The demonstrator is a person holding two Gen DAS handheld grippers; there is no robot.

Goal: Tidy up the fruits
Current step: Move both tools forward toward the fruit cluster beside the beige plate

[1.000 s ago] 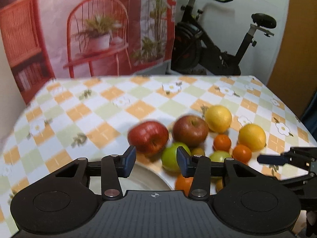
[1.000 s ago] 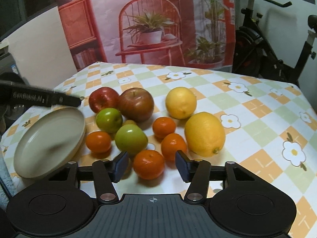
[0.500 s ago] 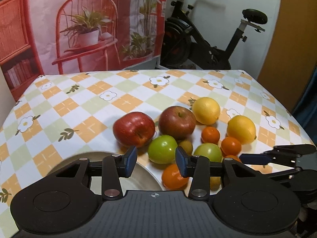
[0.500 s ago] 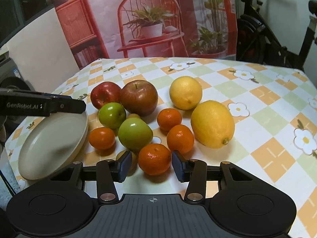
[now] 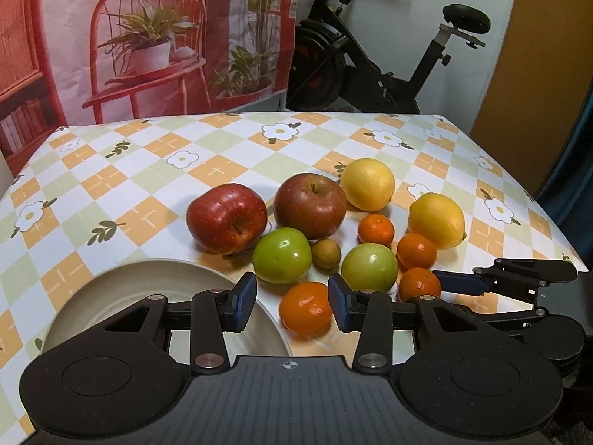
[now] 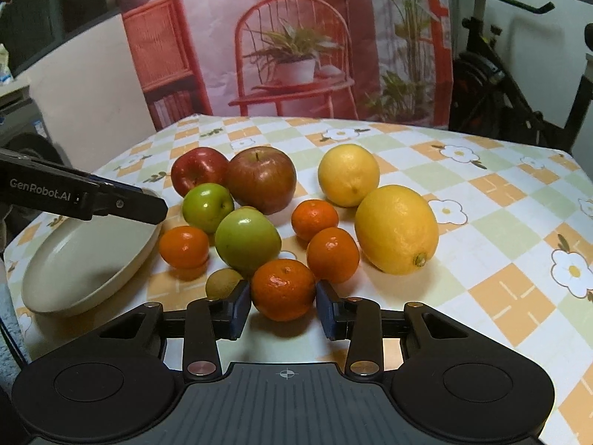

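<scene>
Several fruits lie clustered on the checked tablecloth: two red apples (image 5: 226, 217) (image 5: 309, 205), two green apples (image 5: 281, 254) (image 5: 368, 267), two lemons (image 5: 367, 183) (image 5: 437, 218) and several tangerines. My right gripper (image 6: 283, 309) straddles the nearest tangerine (image 6: 283, 289); its jaws are closing and the pads stand right at the fruit's sides. My left gripper (image 5: 292, 306) is open and holds nothing. It hovers over the rim of the beige plate (image 5: 111, 285), with another tangerine (image 5: 305, 309) just beyond its fingertips.
A small brownish-green fruit (image 6: 222, 282) lies beside the right gripper's left finger. The plate (image 6: 81, 259) lies left of the fruit, near the table's edge. An exercise bike (image 5: 389, 55) and a printed backdrop stand behind the table.
The right gripper's jaws have narrowed around the nearest tangerine as it edged in on it. The left gripper has swung a little and tipped down toward the plate and fruit.
</scene>
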